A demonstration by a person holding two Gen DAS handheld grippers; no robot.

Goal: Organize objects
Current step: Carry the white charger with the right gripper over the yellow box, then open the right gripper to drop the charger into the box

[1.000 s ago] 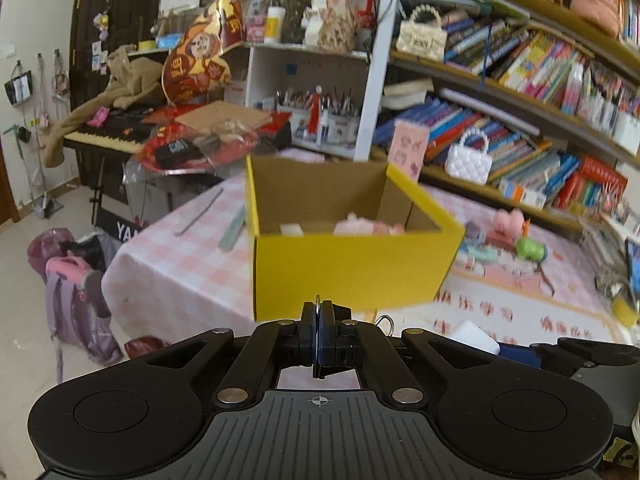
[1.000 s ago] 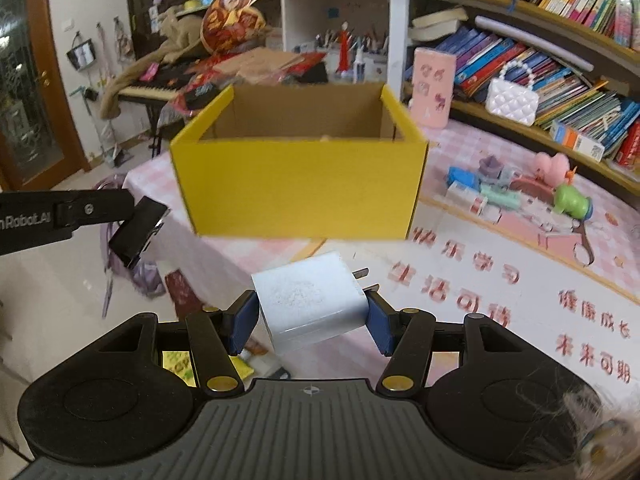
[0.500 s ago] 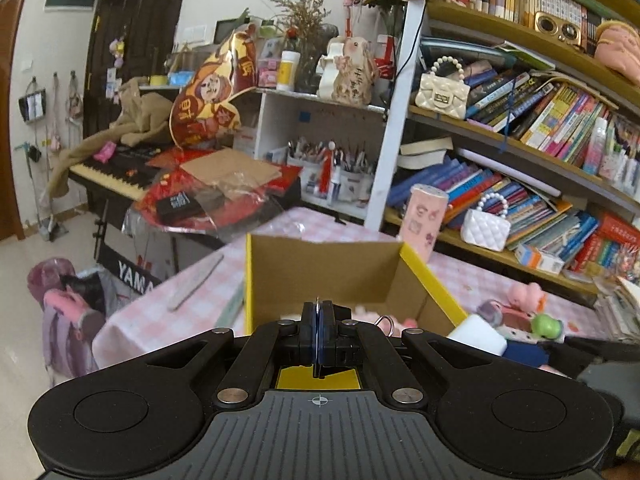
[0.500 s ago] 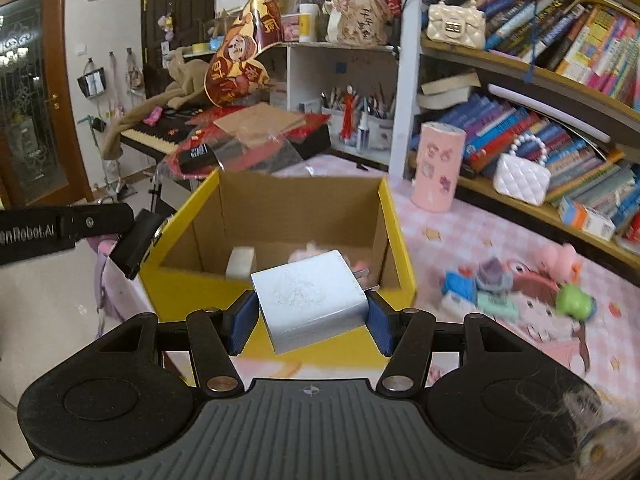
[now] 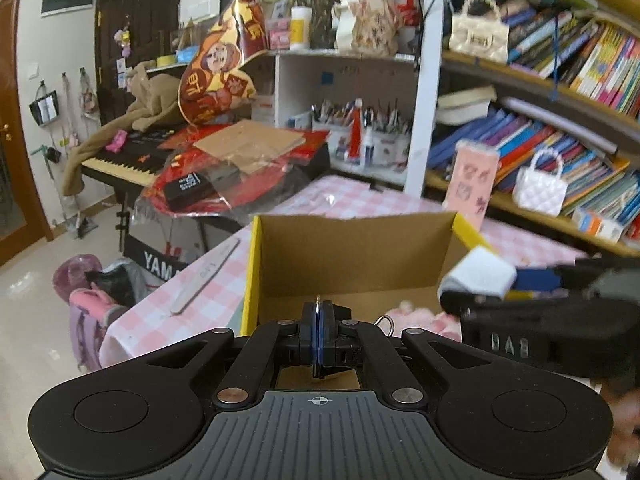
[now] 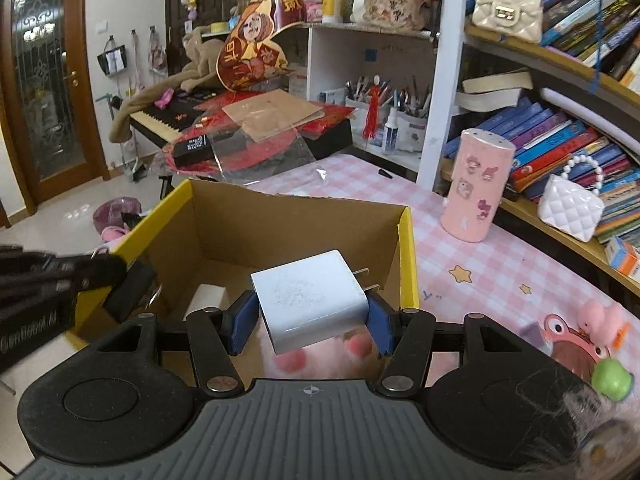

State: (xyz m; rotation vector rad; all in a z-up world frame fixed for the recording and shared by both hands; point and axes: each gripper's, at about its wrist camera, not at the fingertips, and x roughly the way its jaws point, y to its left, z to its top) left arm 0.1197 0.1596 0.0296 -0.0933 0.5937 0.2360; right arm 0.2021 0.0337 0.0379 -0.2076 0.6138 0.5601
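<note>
A yellow cardboard box [image 6: 408, 256] [image 5: 252, 272] stands open on the pink checked table. Inside it lie a pink plush item [image 6: 352, 344] [image 5: 416, 316] and a small white item [image 6: 208, 300]. My right gripper [image 6: 310, 320] is shut on a white charger plug [image 6: 310, 300] and holds it over the box's opening; from the left wrist the plug [image 5: 476, 276] shows at the box's right wall. My left gripper [image 5: 319, 328] is shut, with a thin metal tip between its pads and a wire ring [image 5: 384, 322] hanging beside them. It hovers at the box's near left wall [image 6: 132, 284].
A pink cup [image 6: 476, 188] stands right of the box, with a white purse [image 6: 570, 206] on the low shelf behind. Small toys [image 6: 600, 320] lie at the table's right. A long flat strip [image 5: 208, 276] lies left of the box. A keyboard [image 5: 120, 160] and backpack [image 5: 88, 312] are beyond the table edge.
Both grippers have moved forward to the box, which now fills the lower view from above. The plug has gone from in front of the box to over its opening.
</note>
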